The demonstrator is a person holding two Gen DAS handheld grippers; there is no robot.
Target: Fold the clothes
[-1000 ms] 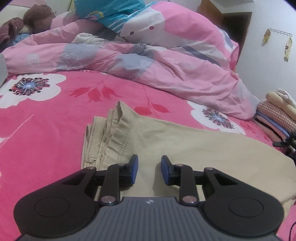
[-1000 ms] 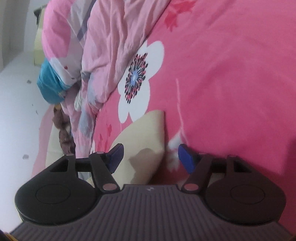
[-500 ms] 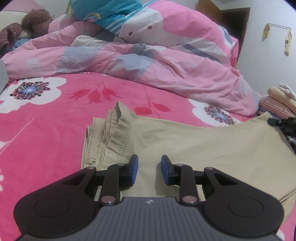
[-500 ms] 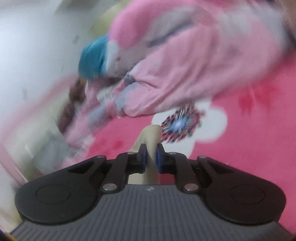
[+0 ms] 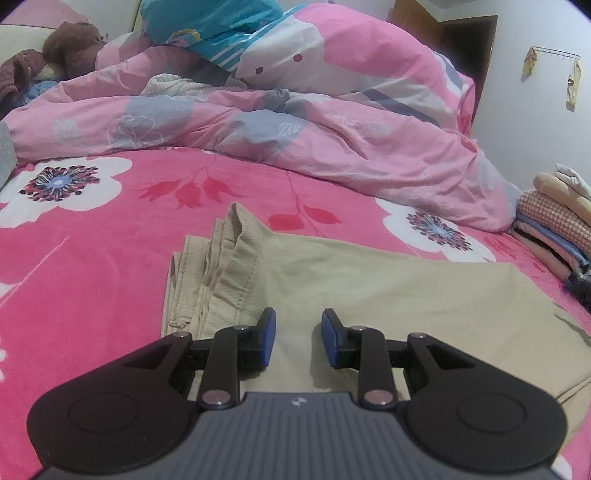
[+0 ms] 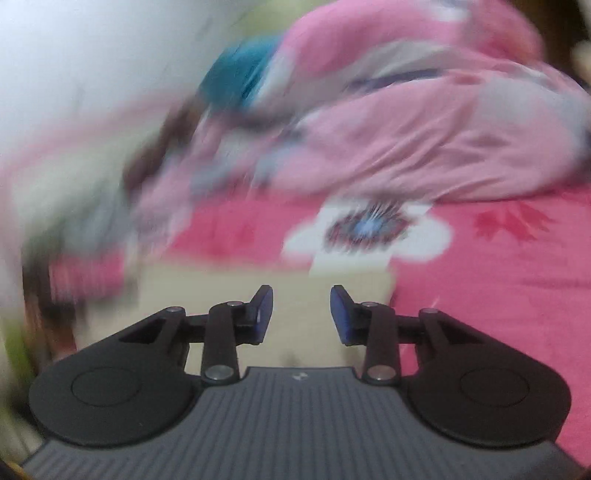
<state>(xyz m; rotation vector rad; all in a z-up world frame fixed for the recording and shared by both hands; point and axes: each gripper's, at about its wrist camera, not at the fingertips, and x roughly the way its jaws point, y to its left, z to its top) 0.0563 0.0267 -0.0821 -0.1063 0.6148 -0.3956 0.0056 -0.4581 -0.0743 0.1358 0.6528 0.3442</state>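
Observation:
A beige garment [image 5: 388, 291] lies flat on the pink flowered bed sheet [image 5: 92, 266], with its gathered waistband [image 5: 225, 266] bunched at the left end. My left gripper [image 5: 297, 338] hovers open just above the garment near that waistband, nothing between its blue pads. In the blurred right wrist view, the right gripper [image 6: 301, 314] stands open over the beige garment [image 6: 295, 291], with its right-hand edge just beyond the fingers. Nothing is gripped by either one.
A crumpled pink duvet [image 5: 295, 122] runs across the back of the bed, with a teal pillow [image 5: 214, 26] and a brown plush toy [image 5: 70, 44] behind it. A stack of folded clothes [image 5: 554, 229] sits at the right edge.
The right gripper opened and let go of the beige garment's edge, which it held lifted half a second ago. The cloth now lies flat. The left gripper stayed put.

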